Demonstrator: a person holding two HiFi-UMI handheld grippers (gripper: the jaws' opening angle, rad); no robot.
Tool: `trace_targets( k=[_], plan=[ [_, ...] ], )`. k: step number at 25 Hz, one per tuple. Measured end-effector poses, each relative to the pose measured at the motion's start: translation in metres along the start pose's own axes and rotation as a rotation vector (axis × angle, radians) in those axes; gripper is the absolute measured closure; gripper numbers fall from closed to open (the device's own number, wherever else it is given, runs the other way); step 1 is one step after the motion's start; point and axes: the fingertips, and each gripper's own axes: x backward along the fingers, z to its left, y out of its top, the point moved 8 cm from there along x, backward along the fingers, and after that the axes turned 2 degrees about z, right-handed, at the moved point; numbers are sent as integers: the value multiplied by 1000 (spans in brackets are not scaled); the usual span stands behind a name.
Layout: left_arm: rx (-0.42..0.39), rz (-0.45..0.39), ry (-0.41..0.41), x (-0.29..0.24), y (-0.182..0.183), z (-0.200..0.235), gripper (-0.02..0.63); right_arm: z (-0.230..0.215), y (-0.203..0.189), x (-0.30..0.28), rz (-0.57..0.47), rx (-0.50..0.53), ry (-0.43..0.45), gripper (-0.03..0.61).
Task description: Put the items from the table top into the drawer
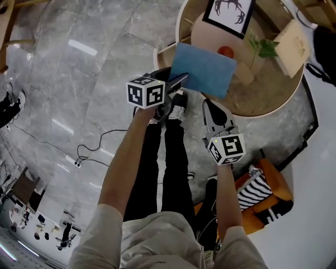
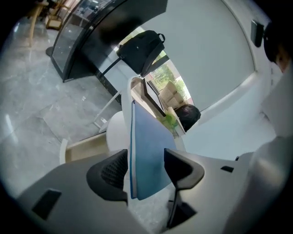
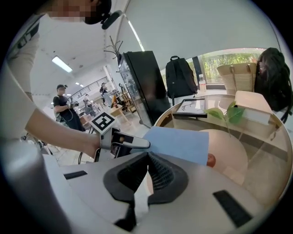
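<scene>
Evidently the drop-off is in hand: the one thin blue rectangular pad (image 1: pixel 205 68) is in the air beside what looks like one pale wooden drawer (image 2: pixel 84 147), open at the round wooden table's (image 1: pixel 273 100) edge. The pad stands loosely between the left gripper's (image 2: pixel 145 157) wide-apart jaws. The right gripper (image 3: pixel 149 154) is empty, jaws together. Next, I judge, the pad must settle inside the drawer. One small red ball (image 1: pixel 226 51), one framed picture (image 1: pixel 228 14) and one green sprig (image 1: pixel 265 48) wait on top.

Right gripper (image 3: pixel 147 157) is seen with jaws pressed together, nothing between them. Just beyond the tips a blue sheet (image 3: pixel 181 144) is seen, its left edge at the left gripper (image 3: pixel 139 144). A red object (image 3: pixel 210 160) is partly covered by the sheet, right of the claw. Further ahead, a framed picture (image 3: pixel 192 107) and a green sprig (image 3: pixel 229 114) are seen on the round table (image 3: pixel 268 173).
</scene>
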Motion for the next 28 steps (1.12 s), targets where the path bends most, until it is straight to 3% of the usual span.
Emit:
trace_targets(
  k=[2,5,10,14,23,28],
  plan=[
    [77,-13,-51,-1,-1,1,411,-1,-1,2,10,12,-12,545],
    [116,-21,-80,2,-1,-3,485,3,-1,5,14,8,-19,545],
    [142,-31,-125,16,-4,-9,531,12,4,4,19,12,-20,545],
    [174,-116,-204,44,-7,-13,558,18,9,-4,27,24,-18,545],
    [73,-174,-180,130,-10,-2,560,38,17,-20,32,60,8,545],
    [38,-226,-112,188,-16,10,560,58,24,-25,46,85,49,545]
  ],
)
